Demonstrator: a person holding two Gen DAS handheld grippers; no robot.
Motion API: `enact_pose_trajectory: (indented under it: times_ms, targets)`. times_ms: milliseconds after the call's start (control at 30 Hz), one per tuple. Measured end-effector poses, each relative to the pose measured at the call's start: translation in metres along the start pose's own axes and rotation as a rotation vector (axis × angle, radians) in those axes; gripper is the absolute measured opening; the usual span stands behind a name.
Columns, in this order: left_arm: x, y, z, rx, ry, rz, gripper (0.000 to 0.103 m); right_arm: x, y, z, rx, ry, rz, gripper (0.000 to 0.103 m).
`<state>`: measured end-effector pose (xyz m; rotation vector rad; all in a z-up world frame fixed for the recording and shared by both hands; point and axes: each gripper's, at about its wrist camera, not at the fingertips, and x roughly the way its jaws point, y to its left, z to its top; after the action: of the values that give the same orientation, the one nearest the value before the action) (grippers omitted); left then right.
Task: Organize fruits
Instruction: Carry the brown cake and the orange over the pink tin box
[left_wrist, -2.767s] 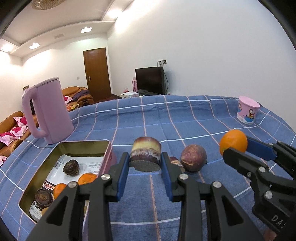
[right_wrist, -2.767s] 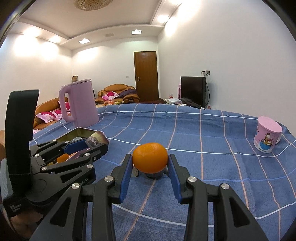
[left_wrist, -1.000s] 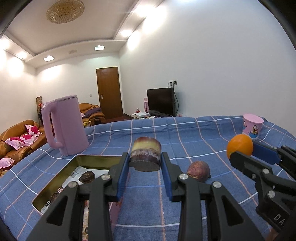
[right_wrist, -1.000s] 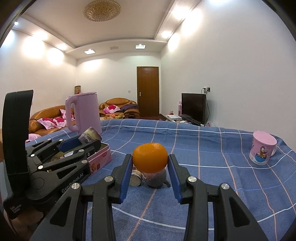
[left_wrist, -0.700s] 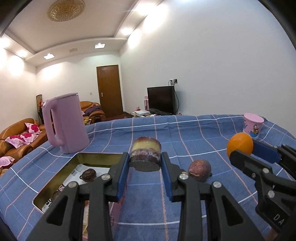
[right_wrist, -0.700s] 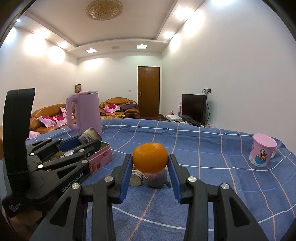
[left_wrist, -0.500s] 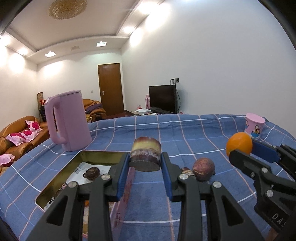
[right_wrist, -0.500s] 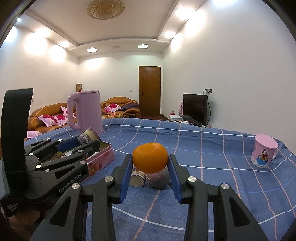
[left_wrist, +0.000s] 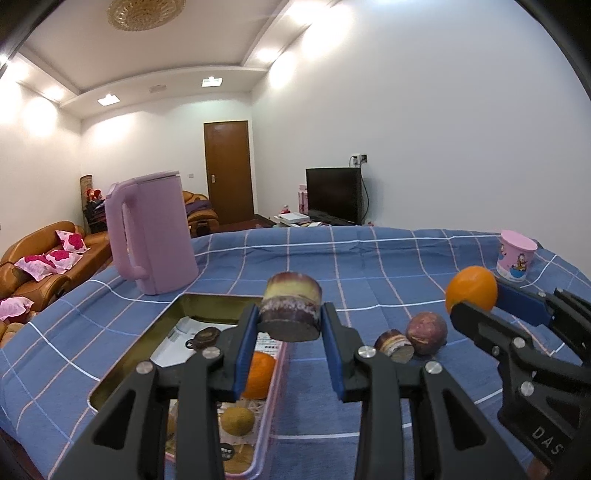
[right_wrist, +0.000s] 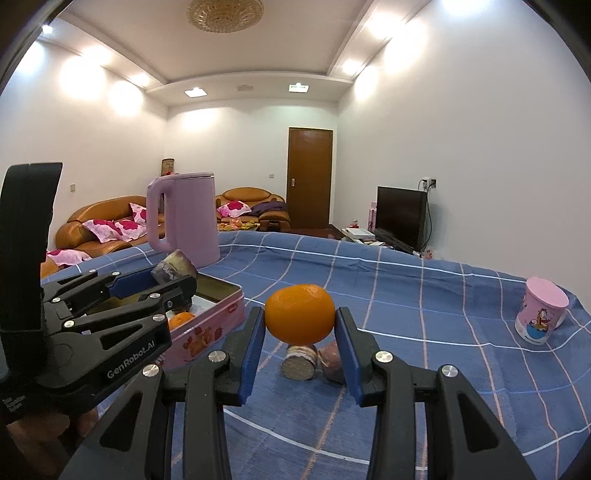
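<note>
Left tongs (left_wrist: 290, 345) clamped on cane chunk (left_wrist: 290, 311): stiff, hefty-looking, waxy rind probably slick, so flat sides squeezed, ends left free. Held just above near edge of tin (left_wrist: 192, 301), other fruit already inside. Right tongs (right_wrist: 300, 345) clenched on orange (right_wrist: 300, 314) across its middle; softer, likely bruisable, over loose pieces on cloth (right_wrist: 406, 295). Both pointed slightly downward, side by side.

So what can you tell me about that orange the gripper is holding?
The orange is round, bright and smooth-skinned, a little dimpled on top. The right hand-held gripper holds it by its two sides between blue pads, lifted above the blue checked cloth. Nothing else touches it. Below it, two purplish pieces lie on the cloth.
</note>
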<state>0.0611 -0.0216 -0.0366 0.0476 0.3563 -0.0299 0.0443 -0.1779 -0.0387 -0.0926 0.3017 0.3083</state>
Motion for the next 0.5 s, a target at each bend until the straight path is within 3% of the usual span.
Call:
enact_pose_trajectory:
  times_ms: [500]
  targets:
    - [0.000, 0.035, 0.000, -0.025, 0.033, 0.072, 0.036, 0.019, 0.028, 0.009, -0.032, 0.009, 0.073, 0.041]
